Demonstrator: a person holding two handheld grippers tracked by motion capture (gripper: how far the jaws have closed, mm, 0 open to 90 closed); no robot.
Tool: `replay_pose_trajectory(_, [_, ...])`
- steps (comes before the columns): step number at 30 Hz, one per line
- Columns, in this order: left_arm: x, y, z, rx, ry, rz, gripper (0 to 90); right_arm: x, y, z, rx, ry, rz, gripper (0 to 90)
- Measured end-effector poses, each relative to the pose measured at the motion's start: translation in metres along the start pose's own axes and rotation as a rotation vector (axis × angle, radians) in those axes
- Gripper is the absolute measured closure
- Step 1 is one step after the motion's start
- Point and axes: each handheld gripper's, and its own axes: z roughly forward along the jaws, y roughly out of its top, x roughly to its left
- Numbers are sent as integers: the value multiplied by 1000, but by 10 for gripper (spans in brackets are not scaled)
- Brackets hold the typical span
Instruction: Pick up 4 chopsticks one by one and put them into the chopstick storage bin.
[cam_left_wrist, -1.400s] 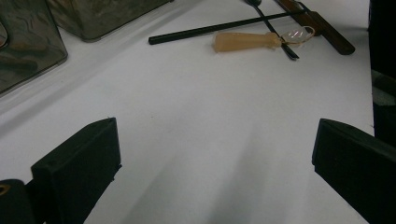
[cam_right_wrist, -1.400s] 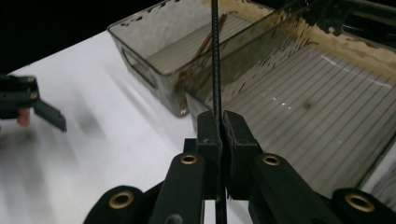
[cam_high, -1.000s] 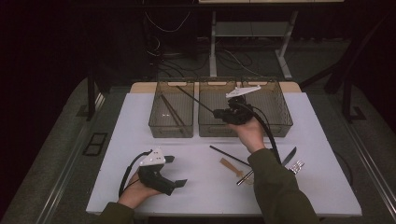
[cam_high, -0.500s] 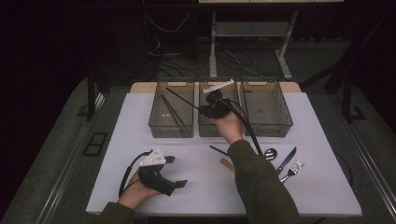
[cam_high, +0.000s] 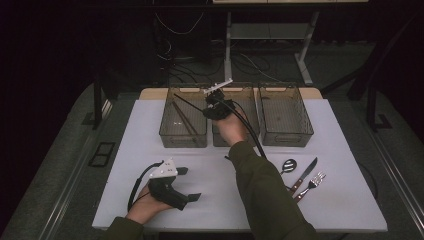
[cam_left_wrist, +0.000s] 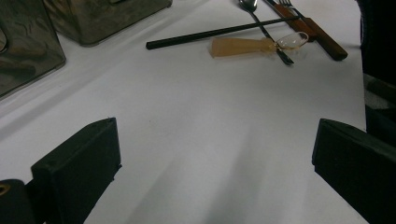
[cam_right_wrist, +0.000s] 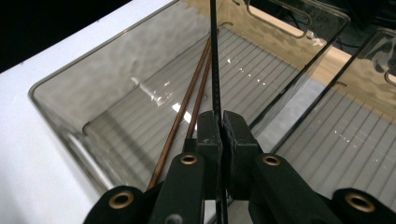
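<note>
Between the wide-parted jaws of the left gripper (cam_high: 175, 186), which rests on the tabletop (cam_high: 350, 205) in the person's left hand, lies nothing but bare white surface; ahead of those jaws, and well apart from them, a second black chopstick (cam_left_wrist: 219, 32) lies on the tabletop with its long axis running across their line, beside a pale translucent spoon (cam_left_wrist: 254, 45) and the metal cutlery. Further right, the right gripper (cam_high: 216, 102) hovers at the rim between the left bin (cam_high: 183, 134) and the middle bin (cam_high: 248, 92), its jaws closed tight on a black chopstick (cam_right_wrist: 215, 60). That chopstick runs straight out ahead of the jaws, along their own line, its far end reaching out over the left bin. Below it, on the ribbed floor of that bin, two brown chopsticks (cam_right_wrist: 187, 107) lie nearly parallel to it, just to the left of the jaws in the right gripper view. The coming move, by my judgement, turns on this alignment: the held chopstick points the same way as the pair below, so lowering it and parting the jaws should lay it alongside them. The right hand is the one placed for it.
</note>
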Motion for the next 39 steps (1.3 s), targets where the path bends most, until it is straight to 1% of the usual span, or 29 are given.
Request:
replay_pose_trajectory(5, [0,0,0,-4,-2,1,8,3,5,10,11,-15,19,861])
replay_pose_trajectory(7, [-1,0,0,-5,-2,2,8,6,5,14,15,-17,12,861])
replay_pose_trajectory(11, [0,1,-1,1,-4,4,9,12,6,20,18,-14,15,861])
replay_pose_trajectory(13, [0,1,-1,1,-4,5,9,14,7,23,20,-12,9,861])
replay_pose_trajectory(17, [0,1,0,-4,-4,4,8,16,7,26,18,-11,18,855])
replay_pose_trajectory(18, [0,1,0,-4,-5,3,9,16,6,27,14,-8,24,849])
replay_pose_trajectory(21, [0,1,-1,1,-5,6,8,16,7,27,-5,-9,24,744])
replay_pose_trajectory(23, [0,1,0,-4,-5,2,9,16,7,25,-10,-21,17,698])
replay_pose_trajectory(26, [0,0,0,-4,-4,3,9,13,7,22,-9,-14,17,648])
replay_pose_trajectory(28, [0,0,0,-2,-4,5,8,12,7,19,-11,4,17,626])
replay_pose_trajectory(30, [1,0,0,-1,-3,4,8,10,6,14,-27,14,9,601])
replay_pose_trajectory(32, [1,0,0,-1,-3,2,9,8,4,9,-35,39,7,564])
replay_pose_trajectory(33, [1,0,0,-1,-2,1,8,8,3,6,-36,43,4,551])
replay_pose_trajectory(34, [1,0,0,-3,-1,-3,8,7,1,3,-43,46,-7,537])
replay_pose_trajectory(39, [2,0,0,-11,5,-5,8,1,-9,-15,-85,97,-22,468])
